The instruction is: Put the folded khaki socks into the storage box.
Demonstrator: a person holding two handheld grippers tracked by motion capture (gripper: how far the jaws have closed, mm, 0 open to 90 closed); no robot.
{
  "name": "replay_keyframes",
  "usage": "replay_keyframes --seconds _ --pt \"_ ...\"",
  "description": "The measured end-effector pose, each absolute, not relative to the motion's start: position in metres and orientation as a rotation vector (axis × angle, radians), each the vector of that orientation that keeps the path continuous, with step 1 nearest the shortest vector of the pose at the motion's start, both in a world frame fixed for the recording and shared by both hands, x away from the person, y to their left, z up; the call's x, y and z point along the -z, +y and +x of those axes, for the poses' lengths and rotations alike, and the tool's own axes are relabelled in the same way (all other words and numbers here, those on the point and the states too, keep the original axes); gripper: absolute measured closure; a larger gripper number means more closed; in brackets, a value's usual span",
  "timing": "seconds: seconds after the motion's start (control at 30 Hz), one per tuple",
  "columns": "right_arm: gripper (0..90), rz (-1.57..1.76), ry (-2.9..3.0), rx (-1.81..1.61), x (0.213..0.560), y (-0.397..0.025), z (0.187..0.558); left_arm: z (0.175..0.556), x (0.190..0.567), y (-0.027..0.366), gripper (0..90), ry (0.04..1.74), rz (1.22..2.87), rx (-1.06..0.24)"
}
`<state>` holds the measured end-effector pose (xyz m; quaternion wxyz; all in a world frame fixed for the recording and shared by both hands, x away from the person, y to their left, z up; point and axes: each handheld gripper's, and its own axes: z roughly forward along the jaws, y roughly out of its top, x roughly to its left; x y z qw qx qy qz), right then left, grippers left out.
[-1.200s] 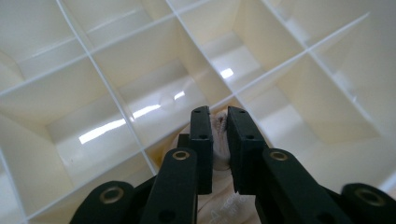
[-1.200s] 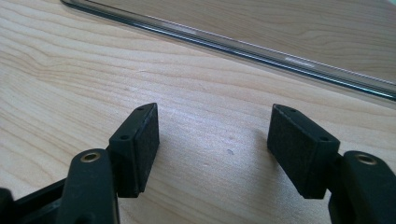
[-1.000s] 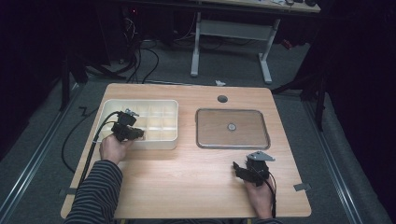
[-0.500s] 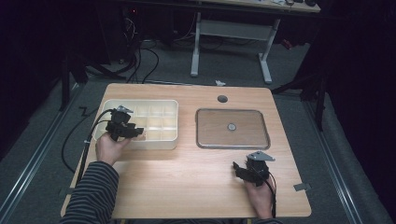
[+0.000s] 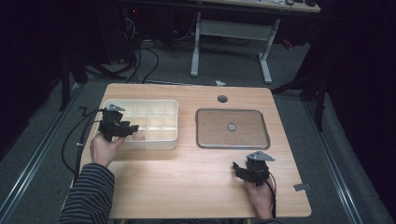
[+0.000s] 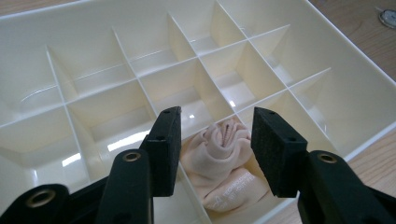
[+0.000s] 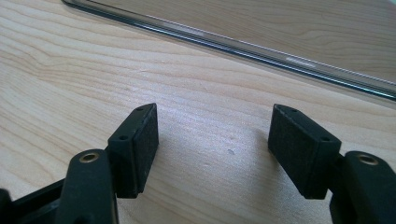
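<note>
- Right now the left claw hangs with jaws apart just above a rolled cream cloth, which sits in a near-edge compartment of the divided tray.
- Likely soft, light and squashy; pinching the bunched top fold should hold best.
- Meanwhile the right claw rests spread wide on the bare surface.

Table brightly lit; surroundings dark; glare inside organiser box; foreground soft.

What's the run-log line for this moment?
left gripper: open over cloth in organizer near cell | right gripper: open, empty, over table | tray: holds small disc
</note>
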<state>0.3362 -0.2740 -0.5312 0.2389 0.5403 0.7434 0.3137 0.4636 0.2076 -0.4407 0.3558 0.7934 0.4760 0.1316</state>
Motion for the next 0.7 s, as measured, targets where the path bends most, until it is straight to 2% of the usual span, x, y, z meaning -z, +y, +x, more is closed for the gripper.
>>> replay_keyframes --seconds 0.27,0.4,0.63,0.7 --pt "33.5 1.479 2.036 -0.859 0.531 -0.274 0.336 0.457 0.437 0.216 52.2 1.246 2.018 -0.359" --pt "33.5 1.479 2.036 -0.859 0.531 -0.274 0.336 0.452 0.435 0.218 57.3 1.244 2.025 -0.401" --pt "33.5 1.479 2.036 -0.859 0.531 -0.274 0.336 0.444 0.435 0.228 54.4 1.256 1.982 -0.401" --pt "33.5 1.479 2.036 -0.858 0.531 -0.274 0.336 0.442 0.434 0.229 51.0 1.258 1.982 -0.407"
